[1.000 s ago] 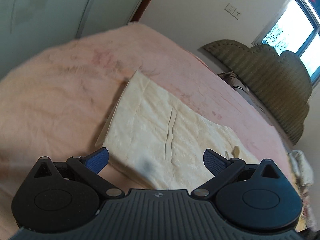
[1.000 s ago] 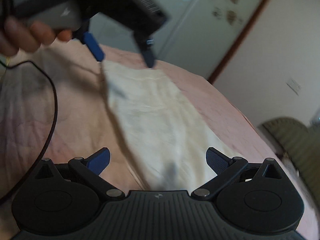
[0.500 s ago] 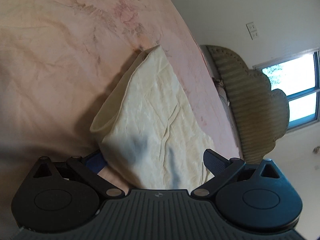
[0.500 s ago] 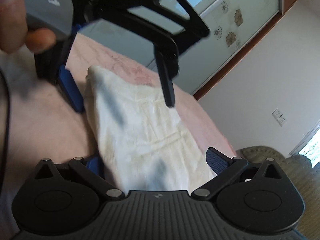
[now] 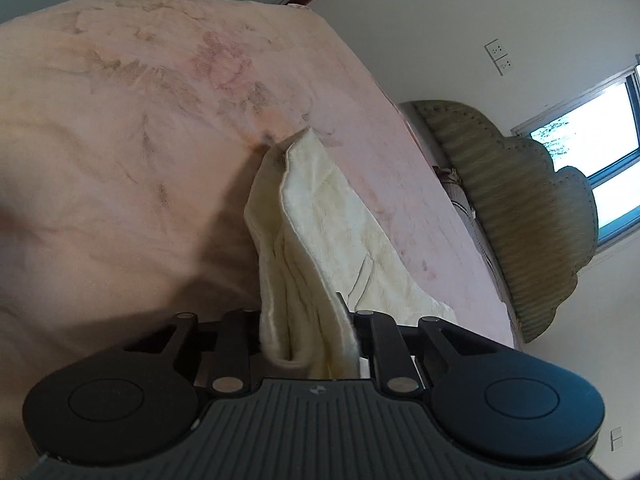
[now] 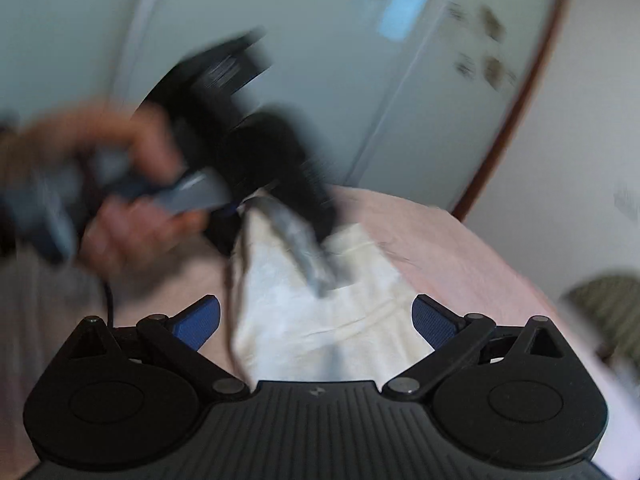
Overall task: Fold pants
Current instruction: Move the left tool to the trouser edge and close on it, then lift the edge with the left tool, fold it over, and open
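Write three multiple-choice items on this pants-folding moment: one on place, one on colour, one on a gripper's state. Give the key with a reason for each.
1. Where do the pants lie?
A. on a pink bedspread
B. on a wooden floor
C. in a basket

2. What colour are the pants?
A. navy
B. cream
C. red

3. How does the right gripper stand?
A. shut on the cloth
B. jaws wide apart, cloth between them unpinched
C. out of view

Key:
1 A: the cloth rests on the pink bedspread, with a padded headboard at the far end.
2 B: the fabric is pale cream in both wrist views.
3 B: its blue pads stand clear on either side of the cloth. By contrast, the left gripper is closing, with a bunched edge of the pants pressed between its fingers.
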`<move>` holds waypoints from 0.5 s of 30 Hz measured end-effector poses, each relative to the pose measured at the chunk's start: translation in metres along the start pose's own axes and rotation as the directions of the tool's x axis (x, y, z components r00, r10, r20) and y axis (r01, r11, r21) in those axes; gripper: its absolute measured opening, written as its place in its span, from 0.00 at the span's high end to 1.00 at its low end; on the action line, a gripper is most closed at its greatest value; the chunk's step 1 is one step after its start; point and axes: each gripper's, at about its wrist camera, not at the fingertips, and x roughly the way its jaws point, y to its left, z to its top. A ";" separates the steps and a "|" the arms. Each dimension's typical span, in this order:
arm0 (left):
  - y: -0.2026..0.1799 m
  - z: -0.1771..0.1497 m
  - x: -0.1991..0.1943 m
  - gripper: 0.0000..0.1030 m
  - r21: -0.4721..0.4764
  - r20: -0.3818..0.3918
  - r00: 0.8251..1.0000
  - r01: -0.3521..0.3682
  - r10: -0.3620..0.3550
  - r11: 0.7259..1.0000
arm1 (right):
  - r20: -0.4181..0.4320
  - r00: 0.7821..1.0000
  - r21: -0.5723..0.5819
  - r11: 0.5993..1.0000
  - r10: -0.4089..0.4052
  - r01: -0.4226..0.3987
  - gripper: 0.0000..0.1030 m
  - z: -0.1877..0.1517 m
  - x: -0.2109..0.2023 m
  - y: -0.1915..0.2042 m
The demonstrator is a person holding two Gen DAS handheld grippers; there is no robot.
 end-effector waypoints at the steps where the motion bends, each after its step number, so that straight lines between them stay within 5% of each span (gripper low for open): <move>1: -0.001 -0.001 -0.001 0.81 0.013 0.009 1.000 -0.005 0.005 1.000 | -0.001 1.000 0.066 0.998 -0.011 0.012 0.00 -0.002 -0.002 -0.015; 4: -0.009 -0.008 -0.006 0.85 0.079 0.049 0.998 -0.031 0.028 0.996 | -0.104 0.993 0.225 0.971 -0.063 0.085 0.00 -0.017 0.014 -0.053; 7: -0.025 -0.015 -0.011 0.85 0.146 0.086 0.995 -0.066 0.053 0.987 | -0.276 0.957 0.186 0.973 -0.083 0.138 0.00 -0.035 0.047 -0.058; 10: -0.051 -0.024 -0.024 0.85 0.231 0.140 0.989 -0.085 0.053 0.969 | -0.250 0.963 0.174 0.974 -0.101 0.147 0.00 -0.034 0.045 -0.053; 15: -0.109 -0.046 -0.040 0.85 0.357 0.191 0.981 -0.038 -0.033 0.933 | -0.058 0.996 0.336 0.938 -0.069 0.085 0.00 -0.016 0.016 -0.069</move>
